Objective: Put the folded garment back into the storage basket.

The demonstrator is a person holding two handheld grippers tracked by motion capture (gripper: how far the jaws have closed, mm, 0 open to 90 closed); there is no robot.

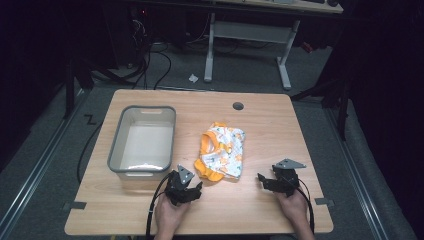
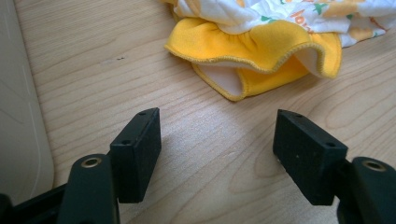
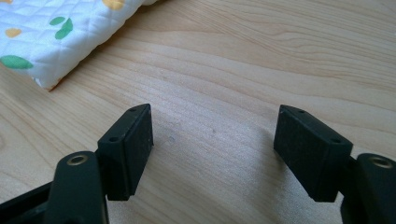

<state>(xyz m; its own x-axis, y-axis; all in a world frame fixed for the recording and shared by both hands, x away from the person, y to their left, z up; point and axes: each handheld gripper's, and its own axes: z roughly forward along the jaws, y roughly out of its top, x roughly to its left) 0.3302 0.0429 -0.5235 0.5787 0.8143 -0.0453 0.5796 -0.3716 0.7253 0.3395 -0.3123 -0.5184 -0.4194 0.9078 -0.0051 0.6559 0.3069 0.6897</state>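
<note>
A crumpled white cloth with orange and yellow trim (image 1: 221, 151) lies in the middle of the wooden table (image 1: 270, 125). My left gripper (image 1: 186, 189) rests on the table just short of the cloth's yellow hem (image 2: 254, 56), its jaws open over bare wood. My right gripper (image 1: 272, 181) sits low at the cloth's right, also open with nothing between its jaws. The quilted white edge of the cloth (image 3: 51, 42) lies ahead and to the left of the right gripper (image 3: 212, 144). Left gripper (image 2: 217, 149) stands a short way from the hem.
A grey plastic bin (image 1: 143, 141) stands left of the cloth, its wall (image 2: 18, 116) close beside the left gripper. A round cable hole (image 1: 238, 106) is at the table's far edge. Desk legs and cables stand on the floor beyond.
</note>
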